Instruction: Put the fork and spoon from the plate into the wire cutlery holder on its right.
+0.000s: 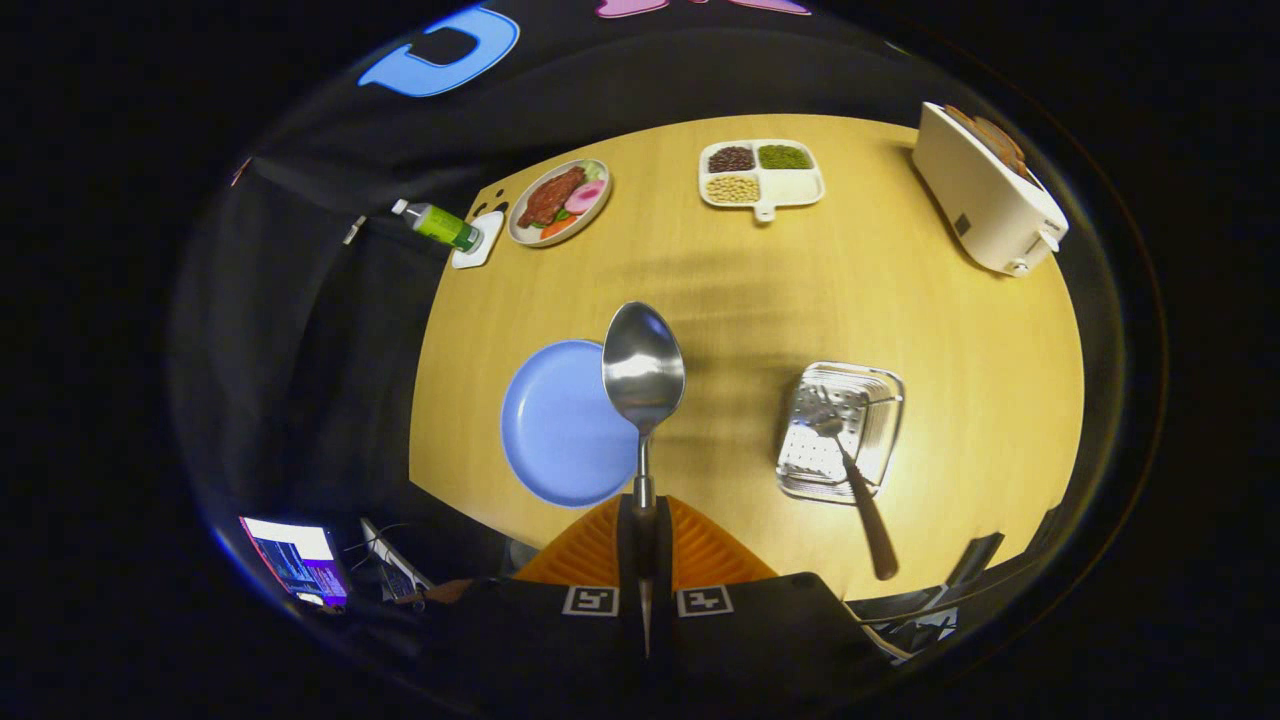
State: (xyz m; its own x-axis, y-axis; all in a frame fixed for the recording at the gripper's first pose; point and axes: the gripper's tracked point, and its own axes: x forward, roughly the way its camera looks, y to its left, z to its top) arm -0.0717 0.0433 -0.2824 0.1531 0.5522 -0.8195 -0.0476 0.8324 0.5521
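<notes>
1. As I look down along the gripper [641, 535], its two fingers are pressed together on the handle of the spoon [643, 372], whose bowl stands out ahead of them, above the wooden table [950, 330].
2. The blue plate [560, 425] lies bare just left of the spoon bowl.
3. The wire cutlery holder [842, 430] stands to the right of the plate; the fork [850, 470] sits in it, tines down, handle leaning out towards me.
4. Beyond, along the far edge, I see a plate of food [560, 200], a divided dish of beans [762, 175], a white toaster [985, 205] and a green bottle [438, 224].
</notes>
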